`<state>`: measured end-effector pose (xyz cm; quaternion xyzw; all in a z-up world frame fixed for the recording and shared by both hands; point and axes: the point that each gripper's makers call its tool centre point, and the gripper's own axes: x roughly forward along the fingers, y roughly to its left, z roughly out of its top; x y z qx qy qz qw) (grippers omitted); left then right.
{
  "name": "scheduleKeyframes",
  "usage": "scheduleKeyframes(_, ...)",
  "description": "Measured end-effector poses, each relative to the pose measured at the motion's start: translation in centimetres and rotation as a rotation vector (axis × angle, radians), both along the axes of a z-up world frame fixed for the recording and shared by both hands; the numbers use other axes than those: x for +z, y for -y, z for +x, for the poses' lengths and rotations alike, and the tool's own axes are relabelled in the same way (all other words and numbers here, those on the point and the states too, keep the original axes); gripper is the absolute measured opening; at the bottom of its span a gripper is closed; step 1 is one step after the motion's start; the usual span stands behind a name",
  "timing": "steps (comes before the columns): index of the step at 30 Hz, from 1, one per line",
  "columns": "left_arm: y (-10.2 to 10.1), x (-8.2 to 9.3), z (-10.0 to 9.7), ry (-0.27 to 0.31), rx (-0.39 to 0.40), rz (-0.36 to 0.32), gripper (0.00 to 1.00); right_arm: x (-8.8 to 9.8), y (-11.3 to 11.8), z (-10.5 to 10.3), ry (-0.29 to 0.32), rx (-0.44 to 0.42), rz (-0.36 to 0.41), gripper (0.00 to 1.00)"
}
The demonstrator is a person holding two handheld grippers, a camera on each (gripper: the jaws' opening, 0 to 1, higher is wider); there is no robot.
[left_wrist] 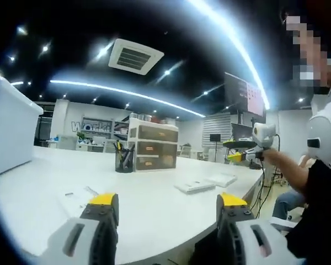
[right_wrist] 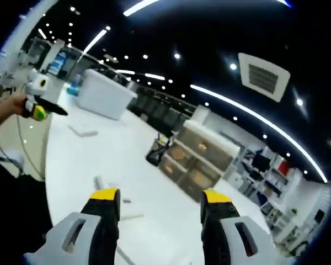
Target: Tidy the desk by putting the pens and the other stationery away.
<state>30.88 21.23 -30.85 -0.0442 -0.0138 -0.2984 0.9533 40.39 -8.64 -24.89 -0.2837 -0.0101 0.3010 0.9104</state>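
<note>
My left gripper (left_wrist: 166, 200) is open above the white desk (left_wrist: 154, 212), nothing between its yellow-tipped jaws. A black mesh pen holder (left_wrist: 124, 159) with pens stands in the middle of the desk, beside a three-drawer unit (left_wrist: 153, 147). Small loose stationery pieces (left_wrist: 73, 194) lie just ahead of the left jaw. My right gripper (right_wrist: 160, 197) is also open and holds nothing. From its view the pen holder (right_wrist: 156, 152) and drawer unit (right_wrist: 201, 158) lie ahead, with small loose items (right_wrist: 99, 181) on the desk (right_wrist: 71, 165). A hand holds the right gripper (left_wrist: 247, 150) up at the desk's right edge.
A large white box (left_wrist: 8, 130) stands at the desk's left end, the same white box (right_wrist: 105, 94) being far from the right gripper. Flat white booklets (left_wrist: 196, 186) lie near the right edge. A flat white piece (right_wrist: 83, 131) lies near the box. A seated person (left_wrist: 320, 182) is at the right.
</note>
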Motion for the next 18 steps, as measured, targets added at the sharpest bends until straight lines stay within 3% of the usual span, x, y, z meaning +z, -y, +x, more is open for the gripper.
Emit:
scheduleKeyframes(5,-0.4,0.1,-0.4,0.005,0.011,0.004,0.71,1.1,0.1,3.1,0.091,-0.044,-0.171,0.55)
scheduleKeyframes(8,-0.5,0.3,-0.8,0.013,0.016,0.012,0.72,2.4,0.1,5.0,0.160,-0.078,-0.211,0.56)
scheduleKeyframes(18,-0.7,0.6,-1.7,0.021,0.020,0.024,0.73,2.9,-1.1,10.0,0.186,-0.097,-0.300,0.54)
